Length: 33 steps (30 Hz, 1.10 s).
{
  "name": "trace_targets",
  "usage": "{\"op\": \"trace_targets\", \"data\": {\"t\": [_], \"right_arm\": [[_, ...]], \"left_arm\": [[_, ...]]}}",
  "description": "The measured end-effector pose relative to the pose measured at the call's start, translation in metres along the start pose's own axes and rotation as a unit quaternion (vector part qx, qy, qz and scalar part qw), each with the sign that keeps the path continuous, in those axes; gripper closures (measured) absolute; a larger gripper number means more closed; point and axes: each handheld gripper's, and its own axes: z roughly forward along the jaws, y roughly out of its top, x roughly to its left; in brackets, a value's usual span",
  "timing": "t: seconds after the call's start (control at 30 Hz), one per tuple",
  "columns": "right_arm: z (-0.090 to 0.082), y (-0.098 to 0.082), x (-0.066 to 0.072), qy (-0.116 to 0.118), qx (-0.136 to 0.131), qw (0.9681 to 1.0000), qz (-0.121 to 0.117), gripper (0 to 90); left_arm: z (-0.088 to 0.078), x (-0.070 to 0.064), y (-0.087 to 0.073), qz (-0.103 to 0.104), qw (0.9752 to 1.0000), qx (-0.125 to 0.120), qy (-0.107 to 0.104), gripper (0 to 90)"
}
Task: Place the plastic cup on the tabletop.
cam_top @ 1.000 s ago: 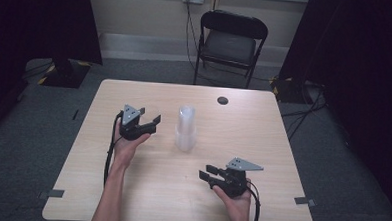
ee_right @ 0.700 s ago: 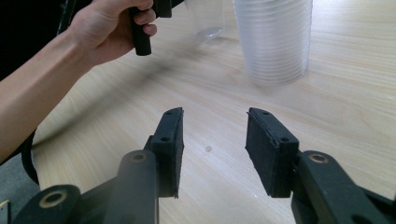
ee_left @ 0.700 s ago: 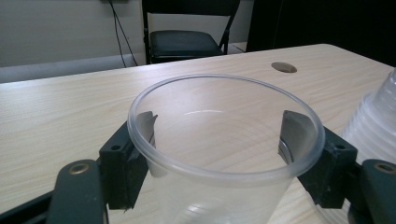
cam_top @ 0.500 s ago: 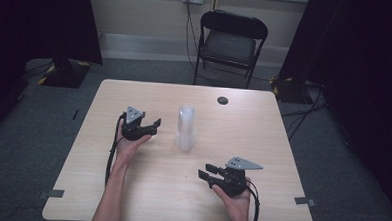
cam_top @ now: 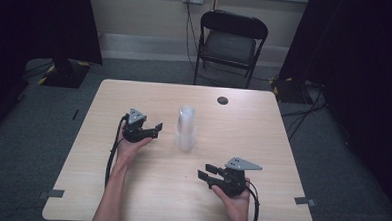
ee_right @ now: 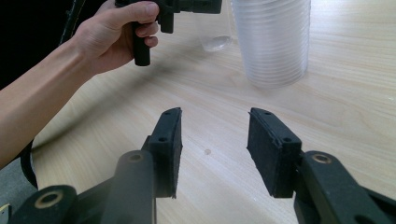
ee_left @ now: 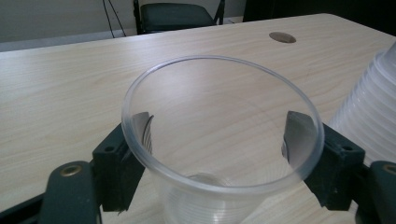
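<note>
1. Left gripper [cam_top: 155, 130] first: you are holding it left of the stack of cups [cam_top: 185, 128], and its jaws have just been opening around a single clear cup [ee_left: 219, 140]; the pads are flanking the walls, and I cannot tell whether they are still pressing.
2. Cup risk: the thin cup is standing just beside the stack, so a snagging pad while you are backing away could be tipping it or nudging the stack.
3. Right gripper [ee_right: 215, 151] last: you are resting it low over the table [cam_top: 263, 123], near the front edge, jaws spread and gripping nothing; it has been widening slightly
</note>
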Motion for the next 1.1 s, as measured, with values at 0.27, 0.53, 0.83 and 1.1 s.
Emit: {"op": "trace_targets", "data": {"t": [0.27,0.53,0.83,1.1], "right_arm": [[-0.003,-0.003,-0.004,-0.002,-0.007,0.9999,0.01,54.6],[-0.005,-0.004,-0.006,-0.003,-0.011,0.9998,0.014,54.4],[-0.007,-0.004,-0.006,-0.001,-0.015,0.9998,0.016,54.4],[-0.01,-0.004,-0.01,-0.006,-0.02,0.9996,0.02,54.6]], "left_arm": [[-0.003,-0.001,-0.003,0.008,0.9999,0.013,-0.005,18.9],[-0.013,-0.003,-0.006,0.021,0.9996,0.021,0.005,16.8],[-0.026,-0.006,-0.006,0.017,0.9995,0.024,0.008,17.0],[-0.038,-0.009,-0.012,0.016,0.9993,0.031,0.014,18.0]]}}
